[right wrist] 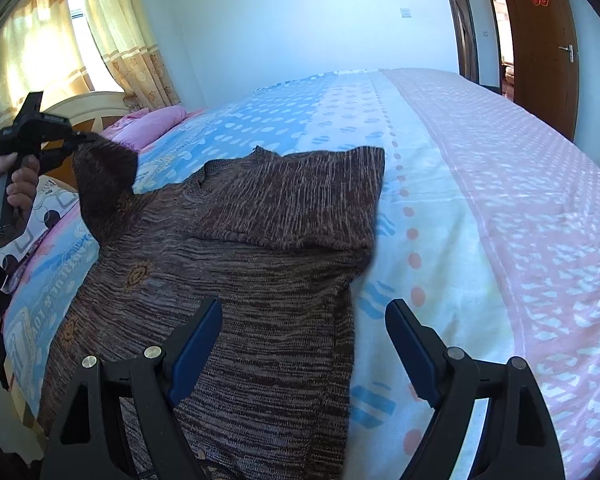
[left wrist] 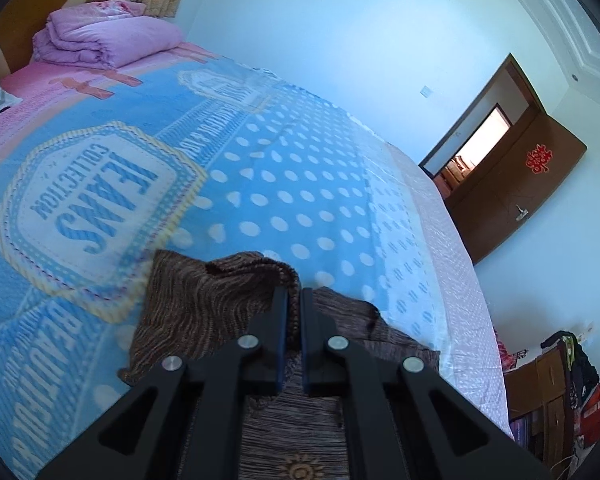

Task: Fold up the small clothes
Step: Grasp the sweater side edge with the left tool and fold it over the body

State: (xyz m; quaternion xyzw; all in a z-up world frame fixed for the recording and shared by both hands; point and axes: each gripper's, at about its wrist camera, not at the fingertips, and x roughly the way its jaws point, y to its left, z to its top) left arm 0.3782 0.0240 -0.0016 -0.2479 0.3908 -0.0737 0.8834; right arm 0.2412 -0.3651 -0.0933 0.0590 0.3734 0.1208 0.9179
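A brown knit sweater [right wrist: 236, 264] lies spread on the bed [right wrist: 480, 208], across the blue-and-white part of the printed bedspread [left wrist: 260, 184] on the side towards the headboard [right wrist: 84, 108]. One sleeve [right wrist: 296, 196] is folded flat across the sweater's chest, its cuff end reaching the sweater's edge on the side towards the pink patterned strip of the bedspread.

The left gripper [left wrist: 295, 300] has its jaws pinched nearly together on the sweater's other sleeve [right wrist: 104, 176]; only a thin fold of knit sits between the blue pads. Seen from the right wrist camera, this gripper holds the sleeve lifted clear of the bed, on the sweater's headboard side, with the person's hand [right wrist: 18, 192] wrapped around its handle.

The right gripper [right wrist: 304, 320] hovers over the sweater's lower body with its jaws spread wide and nothing between them; one finger is above the knit, the other above the bedspread just beside the sweater's edge.

A folded pink quilt [left wrist: 100, 36] rests on the bed against the headboard, well apart from the sweater. Beyond the far side of the bed a brown door [right wrist: 540, 40] stands open.
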